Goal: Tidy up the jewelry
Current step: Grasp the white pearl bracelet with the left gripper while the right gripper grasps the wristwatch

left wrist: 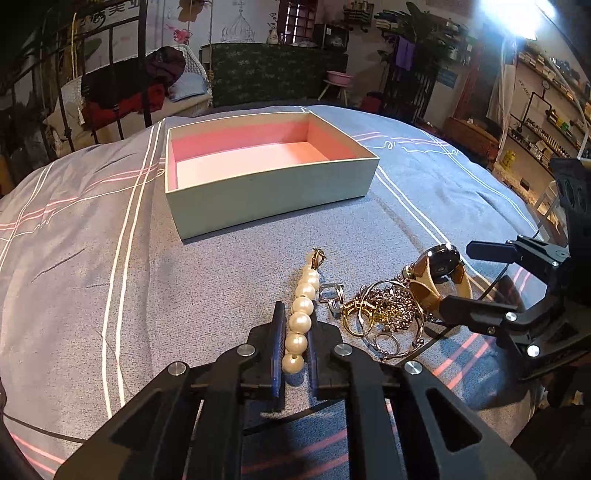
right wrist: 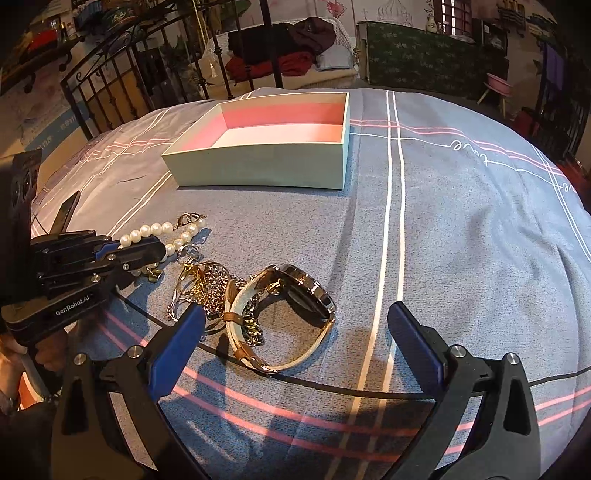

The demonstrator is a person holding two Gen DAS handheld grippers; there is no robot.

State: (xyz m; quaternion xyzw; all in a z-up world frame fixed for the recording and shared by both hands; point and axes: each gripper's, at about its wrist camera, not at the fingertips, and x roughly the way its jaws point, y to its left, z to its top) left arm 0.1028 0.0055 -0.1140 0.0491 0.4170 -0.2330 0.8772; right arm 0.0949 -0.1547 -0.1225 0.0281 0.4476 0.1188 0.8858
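Between the left gripper's (left wrist: 295, 343) closed-in pads lies the near end of a pearl strand (left wrist: 302, 310), round glossy beads pinched on both sides. Beyond its tips, across bare striped bedcover (left wrist: 92, 236), sits the open pink-lined box (left wrist: 266, 192). The right gripper (right wrist: 295, 343) is spread wide around a leather-strapped watch (right wrist: 295, 295), beside tangled gold chains (right wrist: 207, 284).

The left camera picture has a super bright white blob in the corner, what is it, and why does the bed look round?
Left wrist view: a lamp glares white, top right. Both views: the fisheye lens bends the bedspread into a dome; corners go dark.
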